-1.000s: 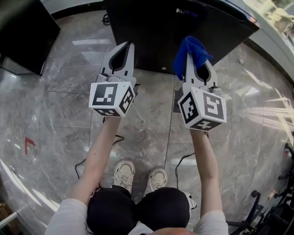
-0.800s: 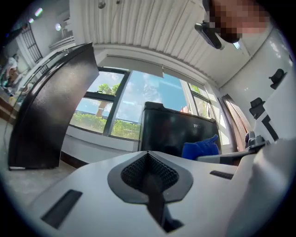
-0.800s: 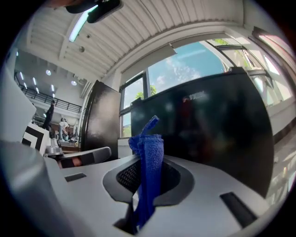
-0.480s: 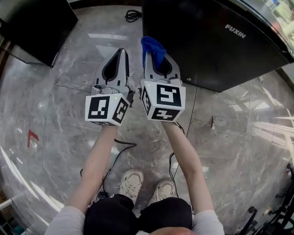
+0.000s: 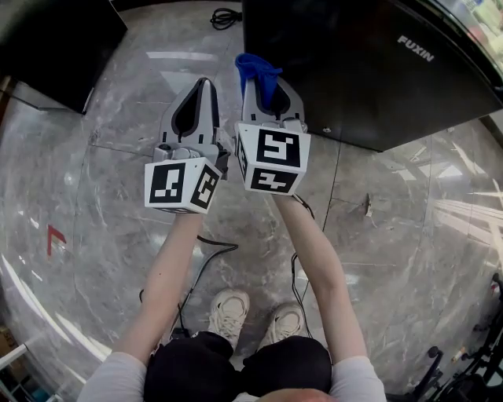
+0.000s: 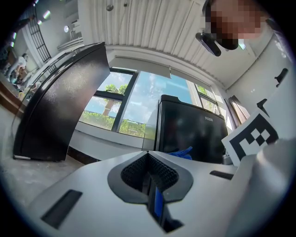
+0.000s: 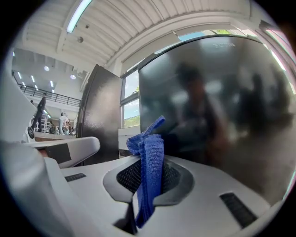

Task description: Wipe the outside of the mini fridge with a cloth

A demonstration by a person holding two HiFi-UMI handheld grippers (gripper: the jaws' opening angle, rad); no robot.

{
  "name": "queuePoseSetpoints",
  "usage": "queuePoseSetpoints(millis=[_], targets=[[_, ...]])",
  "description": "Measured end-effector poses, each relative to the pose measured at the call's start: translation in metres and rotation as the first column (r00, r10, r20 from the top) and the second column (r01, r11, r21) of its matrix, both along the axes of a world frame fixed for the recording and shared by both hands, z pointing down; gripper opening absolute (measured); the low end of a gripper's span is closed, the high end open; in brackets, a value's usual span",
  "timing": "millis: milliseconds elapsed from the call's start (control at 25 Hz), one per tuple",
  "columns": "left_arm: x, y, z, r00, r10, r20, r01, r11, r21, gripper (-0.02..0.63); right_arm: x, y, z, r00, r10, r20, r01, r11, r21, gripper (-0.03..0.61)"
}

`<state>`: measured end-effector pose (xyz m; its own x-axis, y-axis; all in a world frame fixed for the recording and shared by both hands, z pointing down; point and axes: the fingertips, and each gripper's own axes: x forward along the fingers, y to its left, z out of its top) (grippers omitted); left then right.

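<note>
Black mini fridge (image 5: 369,71) on marble floor (image 5: 102,235); second black cabinet (image 5: 55,47) far left, cable (image 5: 228,16) beside fridge. Blue cloth (image 5: 255,69) pinched in right gripper (image 5: 261,86) jaws, long axis along them, tip toward fridge's left edge. Left gripper (image 5: 203,88) jaws pressed together, empty.

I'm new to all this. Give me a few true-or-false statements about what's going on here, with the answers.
1. The right tool grips a blue cloth. True.
2. The left tool holds a sponge. False: its jaws are together, with nothing gripped.
3. The mini fridge is white. False: it is black.
4. The floor is grey polished stone. True.
</note>
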<state>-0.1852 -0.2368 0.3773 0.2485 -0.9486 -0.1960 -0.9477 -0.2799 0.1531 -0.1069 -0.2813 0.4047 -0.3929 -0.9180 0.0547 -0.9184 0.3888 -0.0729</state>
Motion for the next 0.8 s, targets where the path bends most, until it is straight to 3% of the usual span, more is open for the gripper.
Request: queuePoseSetpoints(millis=[440, 800], targets=[[0.054, 0.006, 0.006, 0.996, 0.088, 0.019, -0.087, 0.996, -0.018, 0.005, 0.075, 0.017, -0.005, 0.994, 0.104, -0.017, -0.104, 0.994, 0.022, 0.061], [0.121, 0.016, 0.007, 0.978, 0.198, 0.064, -0.196, 0.980, -0.035, 0.005, 0.179, 0.034, -0.010, 0.968, 0.245, -0.044, -0.244, 0.969, 0.030, 0.062]])
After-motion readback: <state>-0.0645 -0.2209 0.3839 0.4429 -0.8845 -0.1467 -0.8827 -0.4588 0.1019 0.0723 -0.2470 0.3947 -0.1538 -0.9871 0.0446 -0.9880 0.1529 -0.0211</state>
